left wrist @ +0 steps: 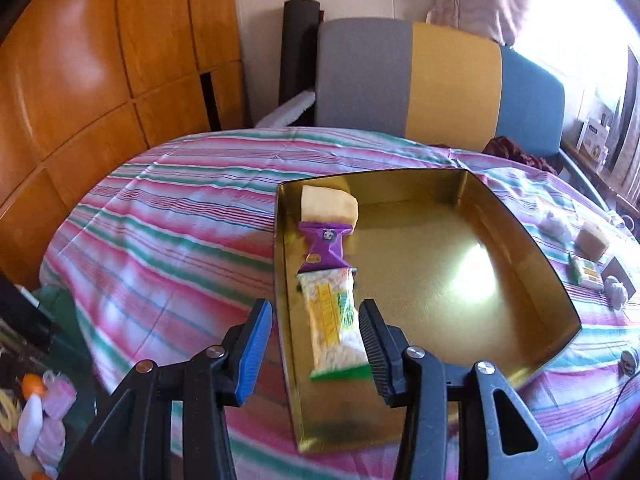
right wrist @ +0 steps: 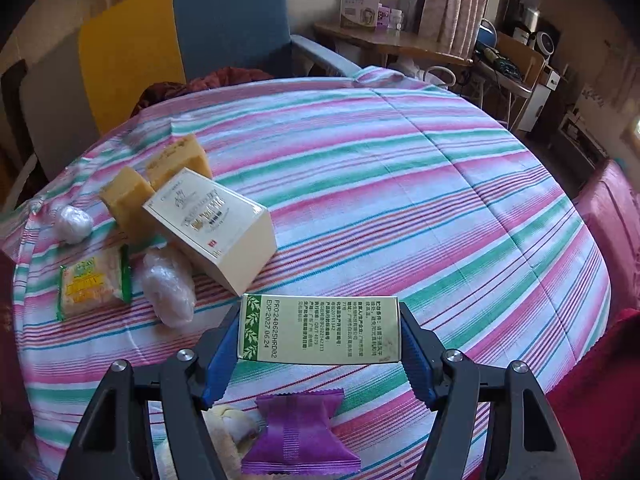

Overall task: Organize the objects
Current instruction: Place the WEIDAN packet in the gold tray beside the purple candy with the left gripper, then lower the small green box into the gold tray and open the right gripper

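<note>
While the left tongs (left wrist: 316,344) hung open over the gold metal tin (left wrist: 520,240), the right tongs (right wrist: 320,350) clamped a pale-green printed carton (right wrist: 320,330), apparently due for the tin next.

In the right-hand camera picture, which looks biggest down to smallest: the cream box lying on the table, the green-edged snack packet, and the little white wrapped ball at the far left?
1. Cream box, clearly largest.
2. Snack packet.
3. White wrapped ball, smallest.
All three lie at a similar distance from the camera, so the order seems trustworthy.
</note>
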`<state>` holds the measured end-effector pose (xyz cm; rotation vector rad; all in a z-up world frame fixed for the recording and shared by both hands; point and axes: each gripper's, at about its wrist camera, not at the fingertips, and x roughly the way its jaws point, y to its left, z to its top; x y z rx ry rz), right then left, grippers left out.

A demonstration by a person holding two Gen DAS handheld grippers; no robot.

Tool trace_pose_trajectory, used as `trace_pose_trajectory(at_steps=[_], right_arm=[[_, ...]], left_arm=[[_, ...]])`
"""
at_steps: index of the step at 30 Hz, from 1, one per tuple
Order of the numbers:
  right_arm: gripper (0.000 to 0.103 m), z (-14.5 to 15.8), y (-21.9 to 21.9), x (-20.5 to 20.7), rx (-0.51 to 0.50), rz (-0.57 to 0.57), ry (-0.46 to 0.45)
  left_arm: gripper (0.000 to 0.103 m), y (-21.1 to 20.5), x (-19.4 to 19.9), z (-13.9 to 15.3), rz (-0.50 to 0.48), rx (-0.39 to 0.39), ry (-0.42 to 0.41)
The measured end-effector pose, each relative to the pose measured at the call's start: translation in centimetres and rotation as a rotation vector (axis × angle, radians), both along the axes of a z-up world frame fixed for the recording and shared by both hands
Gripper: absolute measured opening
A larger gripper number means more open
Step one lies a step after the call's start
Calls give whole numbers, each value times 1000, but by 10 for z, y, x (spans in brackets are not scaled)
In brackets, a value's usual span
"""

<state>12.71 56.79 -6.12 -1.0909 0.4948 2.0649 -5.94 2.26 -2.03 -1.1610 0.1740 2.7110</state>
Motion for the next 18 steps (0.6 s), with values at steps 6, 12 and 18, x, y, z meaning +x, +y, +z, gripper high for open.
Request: trace_pose_trajectory(at_steps=[6, 12, 18], right_arm=[[72, 41, -43, -12, 58, 107, 97], [72, 73, -132, -60, 48, 350, 181], [72, 71, -250, -120, -68, 647, 205]], left_arm=[[46, -16, 17, 4, 14, -1, 23], [46, -29, 18, 2, 48, 19, 18], [46, -48, 13, 2, 108, 46, 32]])
